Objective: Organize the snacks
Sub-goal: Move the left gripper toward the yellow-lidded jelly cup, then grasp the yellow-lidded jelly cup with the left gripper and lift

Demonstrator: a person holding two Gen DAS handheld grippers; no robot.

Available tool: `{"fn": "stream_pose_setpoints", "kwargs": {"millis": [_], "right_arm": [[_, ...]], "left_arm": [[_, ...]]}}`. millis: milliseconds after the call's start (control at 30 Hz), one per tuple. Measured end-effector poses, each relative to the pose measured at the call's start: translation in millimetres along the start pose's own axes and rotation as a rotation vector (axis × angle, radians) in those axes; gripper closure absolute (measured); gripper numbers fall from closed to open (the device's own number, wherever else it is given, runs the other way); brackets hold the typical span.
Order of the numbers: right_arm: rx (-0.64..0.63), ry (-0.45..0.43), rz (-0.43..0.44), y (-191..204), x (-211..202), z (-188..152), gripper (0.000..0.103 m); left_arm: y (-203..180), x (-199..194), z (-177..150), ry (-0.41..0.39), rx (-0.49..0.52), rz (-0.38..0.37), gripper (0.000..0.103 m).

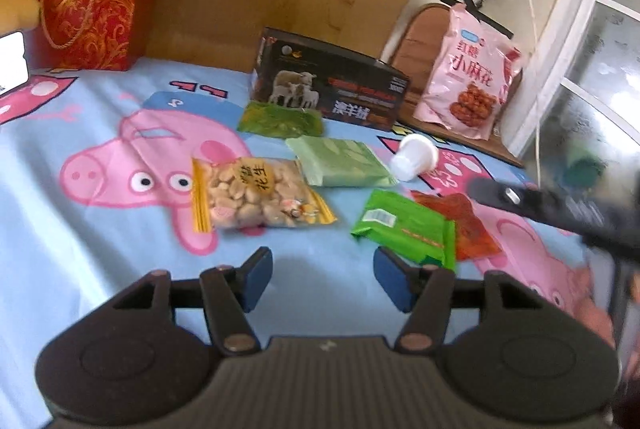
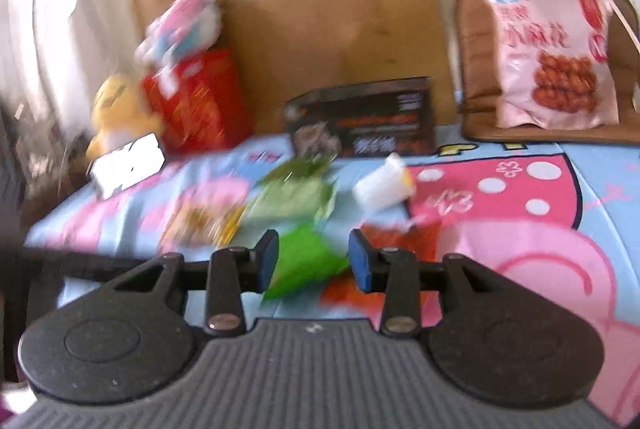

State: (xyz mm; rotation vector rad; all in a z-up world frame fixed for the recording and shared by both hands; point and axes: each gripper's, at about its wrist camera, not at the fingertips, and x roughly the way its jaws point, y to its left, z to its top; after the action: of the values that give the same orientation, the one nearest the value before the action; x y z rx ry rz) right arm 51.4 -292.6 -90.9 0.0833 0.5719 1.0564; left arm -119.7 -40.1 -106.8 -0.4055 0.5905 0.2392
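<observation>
Both tools stand wide and empty: left tool (image 1: 322, 279), right tool (image 2: 313, 261). Landmark: black box (image 1: 328, 81) at the headboard, on a cartoon bedsheet (image 1: 80, 249). In front of it lie a peanut bag (image 1: 256, 193), pale green packet (image 1: 340, 161), bright green packet (image 1: 404, 227) overlapping a red packet (image 1: 472, 225), and white cup (image 1: 414, 157). Right of the box stands a pink snack bag (image 1: 468, 77).

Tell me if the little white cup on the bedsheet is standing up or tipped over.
Tipped over: the white cup lies on its side on the cartoon sheet.
</observation>
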Motion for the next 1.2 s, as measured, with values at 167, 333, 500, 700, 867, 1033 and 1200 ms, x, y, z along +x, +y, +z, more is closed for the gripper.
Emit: {"fn": "stream_pose_setpoints", "kwargs": {"millis": [167,333,500,700,867,1033,1200], "right_arm": [[0.325,0.116,-0.015,-48.0,60.2,30.1,0.062],[0.389,0.158,-0.054,-64.9,113.2,48.4,0.055],[0.287,0.186,-0.041,-48.7,129.5,58.9,0.067],[-0.191,0.059,0.023,21.2,65.5,51.4,0.069],[-0.535,0.181,0.212,76.0,42.8,2.7,0.07],[-0.699,0.18,0.225,95.1,44.2,-33.3,0.065],[-0.574,0.195,0.218,82.0,40.5,-32.1,0.055]], "left_arm": [[6.5,-8.7,1.3,-0.034,0.009,0.029,0.046],[22.6,-15.9,3.6,-0.038,-0.028,0.03,0.046],[39.5,-26.5,7.2,-0.062,-0.088,0.014,0.046],[62.3,-42.5,15.1,-0.092,-0.196,-0.093,0.046],[54.5,-41.7,9.3,-0.07,-0.177,-0.139,0.046],[42.9,-35.4,3.9,-0.021,-0.159,-0.185,0.046],[31.0,-26.5,4.6,0.005,-0.114,-0.207,0.046]]}}
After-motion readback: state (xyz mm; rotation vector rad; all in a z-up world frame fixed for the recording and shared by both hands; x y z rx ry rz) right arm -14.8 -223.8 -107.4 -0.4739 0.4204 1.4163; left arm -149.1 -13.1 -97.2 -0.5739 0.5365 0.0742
